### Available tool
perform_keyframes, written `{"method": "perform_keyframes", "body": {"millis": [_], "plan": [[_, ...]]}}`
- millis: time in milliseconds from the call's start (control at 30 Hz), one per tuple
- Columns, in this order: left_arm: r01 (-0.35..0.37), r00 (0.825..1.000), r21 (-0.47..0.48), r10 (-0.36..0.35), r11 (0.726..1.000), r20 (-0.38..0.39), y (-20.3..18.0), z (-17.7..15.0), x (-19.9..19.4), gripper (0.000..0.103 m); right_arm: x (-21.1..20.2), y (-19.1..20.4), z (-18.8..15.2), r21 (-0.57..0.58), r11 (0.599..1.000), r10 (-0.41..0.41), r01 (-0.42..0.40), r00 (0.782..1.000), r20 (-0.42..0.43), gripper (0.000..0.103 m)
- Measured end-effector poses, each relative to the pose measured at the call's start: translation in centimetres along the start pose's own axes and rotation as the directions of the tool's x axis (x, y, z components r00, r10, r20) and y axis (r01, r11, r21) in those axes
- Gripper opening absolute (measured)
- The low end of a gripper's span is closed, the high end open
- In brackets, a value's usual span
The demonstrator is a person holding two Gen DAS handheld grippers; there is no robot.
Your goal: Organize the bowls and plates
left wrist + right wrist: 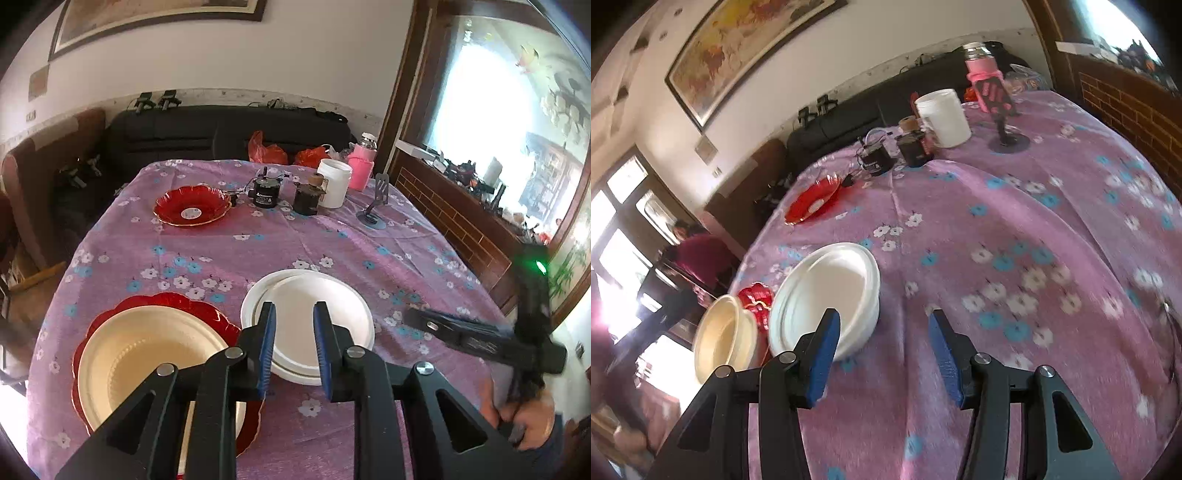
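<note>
A: Desk, purple floral cloth. Near edge: cream plate nested on a red scalloped plate. Just beside it, stacked white plates.

B: Far side?

A: A small red dish, well apart from both stacks.

B: Jaws?

A: Left gripper narrowly apart over the white stack, gripping nothing. Right gripper apart, empty, above bare cloth.

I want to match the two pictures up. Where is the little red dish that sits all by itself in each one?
Left wrist view: the small red dish sits at the far left of the table, above the cream plate.
Right wrist view: the small red dish lies left of centre, beyond the white plates.
Shared landmark: the white tub at the table's far end.
</note>
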State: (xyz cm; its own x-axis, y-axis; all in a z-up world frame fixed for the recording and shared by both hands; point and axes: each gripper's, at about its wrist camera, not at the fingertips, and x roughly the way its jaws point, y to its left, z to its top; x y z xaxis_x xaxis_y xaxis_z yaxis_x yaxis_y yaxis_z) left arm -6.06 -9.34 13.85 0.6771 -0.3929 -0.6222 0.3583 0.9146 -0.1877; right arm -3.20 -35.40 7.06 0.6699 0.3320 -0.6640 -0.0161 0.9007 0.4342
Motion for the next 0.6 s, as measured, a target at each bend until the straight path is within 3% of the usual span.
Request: {"method": "perform_keyframes", "body": {"millis": [100, 233, 267, 300, 333, 500, 600], "plan": [[0.019, 1.000, -0.009, -0.019, 1.000, -0.010, 0.7, -0.4, 0.2, 0.025, 2.1, 1.8, 0.8, -0.079, 0.993, -0.087, 0.084, 0.996, -0.028, 0.054], [0.025, 1.000, -0.024, -0.025, 0.999, -0.018, 2.0, -0.8, 0.2, 0.026, 4.9, 4.2, 0.9, -0.206, 0.954, -0.228, 0.215, 0.973, -0.038, 0.053], [0.023, 1.000, -0.027, -0.024, 0.999, -0.019, 2.2, -0.9, 0.2, 0.026, 5.8, 5.0, 0.7, -0.259, 0.927, -0.288, 0.270, 0.957, -0.035, 0.038], [0.022, 1.000, -0.035, -0.023, 0.999, -0.017, 2.7, -1.0, 0.1, 0.026, 6.5, 5.6, 0.5, -0.293, 0.905, -0.330, 0.307, 0.943, -0.032, 0.014], [0.023, 1.000, -0.039, -0.023, 0.999, -0.018, 3.0, -1.0, 0.1, 0.026, 7.0, 5.9, 0.3, -0.315, 0.889, -0.359, 0.332, 0.933, -0.032, 0.011], [0.028, 0.999, -0.058, -0.029, 0.998, -0.022, 4.3, -1.4, 0.2, 0.026, 6.2, 8.0, 0.1, -0.386, 0.827, -0.418, 0.410, 0.906, 0.067, 0.009], [0.032, 0.999, -0.070, -0.034, 0.997, -0.025, 4.9, -1.6, 0.3, 0.026, 3.8, 9.7, 0.0, -0.417, 0.761, -0.440, 0.497, 0.868, 0.232, 0.008]]}}
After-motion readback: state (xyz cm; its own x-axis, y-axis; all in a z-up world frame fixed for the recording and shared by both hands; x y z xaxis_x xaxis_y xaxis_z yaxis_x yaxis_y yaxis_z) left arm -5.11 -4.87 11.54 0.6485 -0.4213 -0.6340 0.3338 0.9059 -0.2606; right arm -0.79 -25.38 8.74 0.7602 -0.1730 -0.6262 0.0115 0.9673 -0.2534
